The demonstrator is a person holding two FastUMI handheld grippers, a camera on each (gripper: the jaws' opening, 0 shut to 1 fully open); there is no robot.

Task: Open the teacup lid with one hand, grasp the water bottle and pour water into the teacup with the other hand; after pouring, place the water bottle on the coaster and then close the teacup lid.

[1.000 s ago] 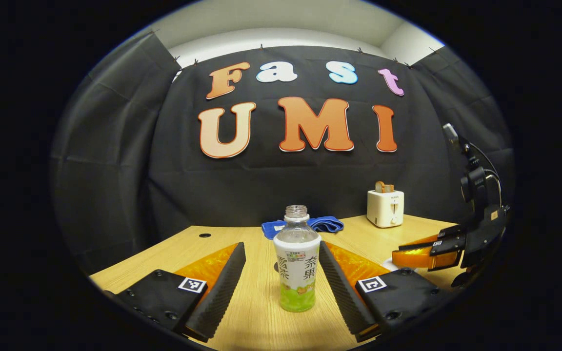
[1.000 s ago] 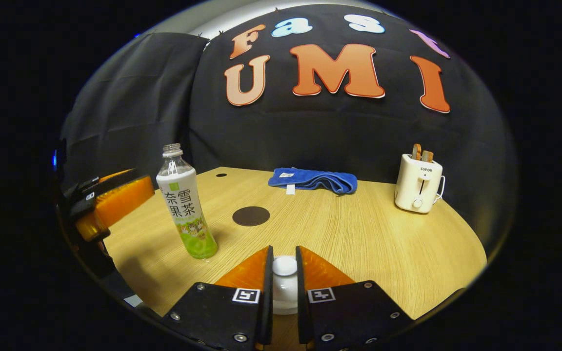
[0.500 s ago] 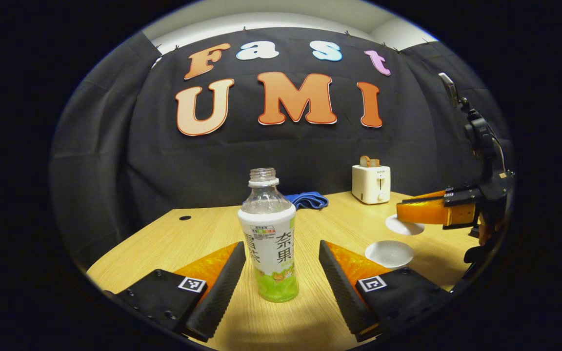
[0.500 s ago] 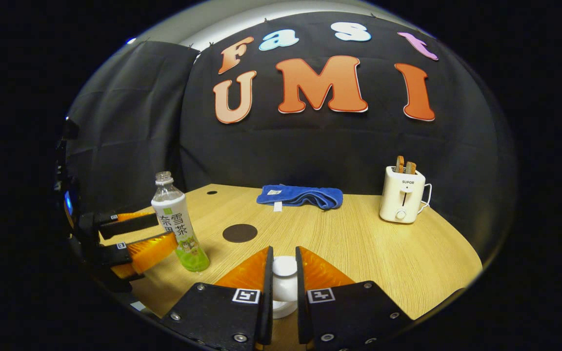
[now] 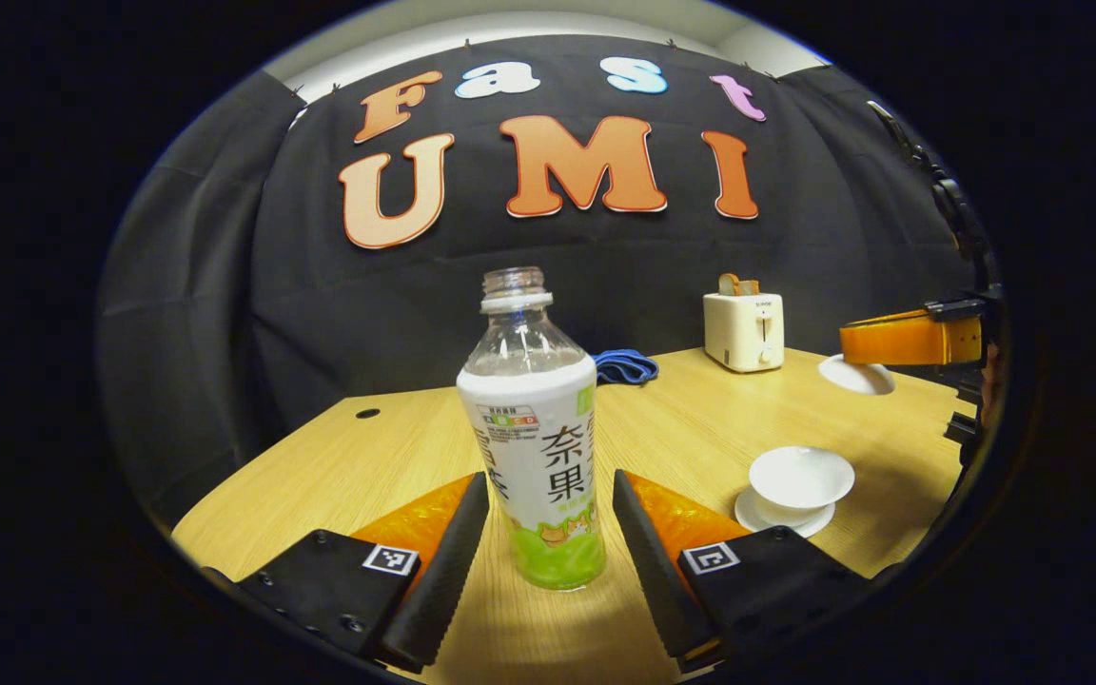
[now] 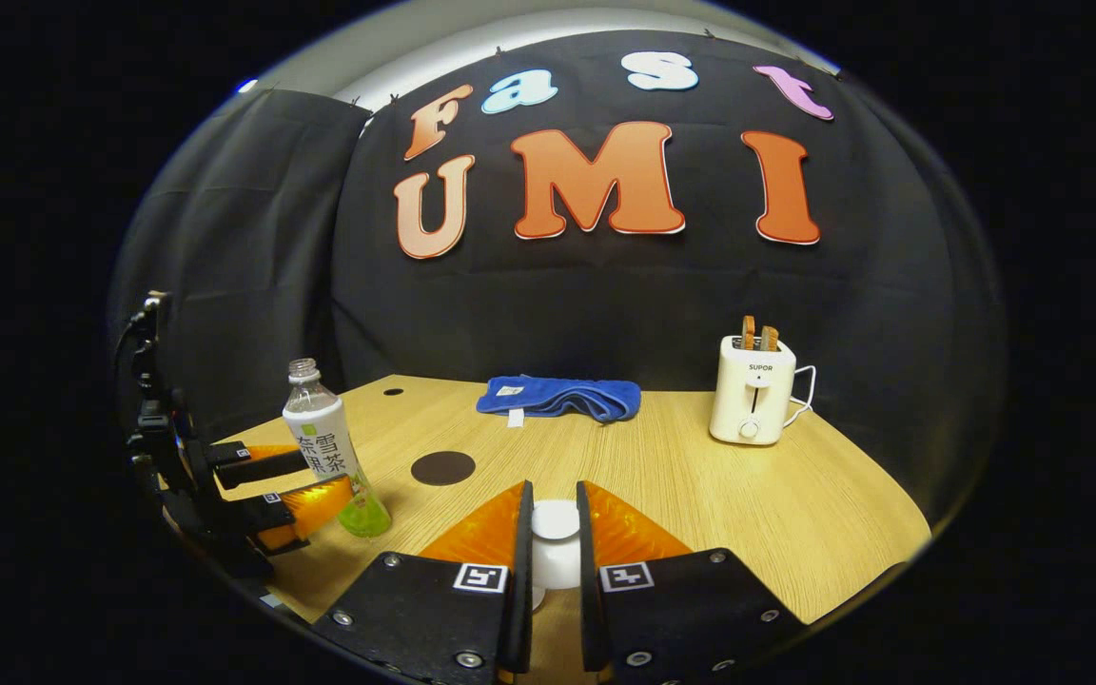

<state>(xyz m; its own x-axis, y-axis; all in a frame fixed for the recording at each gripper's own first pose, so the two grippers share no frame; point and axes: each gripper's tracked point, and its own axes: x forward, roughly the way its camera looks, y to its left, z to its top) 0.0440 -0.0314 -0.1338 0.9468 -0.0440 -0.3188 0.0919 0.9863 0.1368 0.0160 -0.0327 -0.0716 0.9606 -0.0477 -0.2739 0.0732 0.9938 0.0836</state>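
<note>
Lid: you hold the teacup lid (image 6: pixel 555 533) by its knob, pinched between both fingers of your right gripper (image 6: pixel 554 561). In the left gripper view it hangs in the air at far right, up and away from the cup, which I judge leaves the mouth free for pouring.

Teacup: the teacup (image 5: pixel 800 483) sits uncovered on its saucer, on the near right of the table (image 5: pixel 386 457), just right of your left gripper (image 5: pixel 542 561).

Bottle: the water bottle (image 5: pixel 535 438) stands upright and uncapped between the spread fingers of your left gripper. The fingers bracket its lower body with a gap on each side, so nothing is clenched yet.

Left pose: level and low over the table, aimed straight at the bottle's label. That suits a side grasp on the body.

Right pose: level, lifted above the table and held off to the right of the cup, out of the bottle's path.

Coaster: the dark round coaster (image 6: pixel 442 467) lies flat toward the middle of the table, just right of the bottle in the right gripper view. It is bare and ready for the bottle later.

Bystanders: a blue cloth (image 6: pixel 557 397) lies at the far edge and a toaster (image 6: pixel 753 401) at the far right, both well apart from the work.

Next: I would close the left fingers on the bottle before any lift.
</note>
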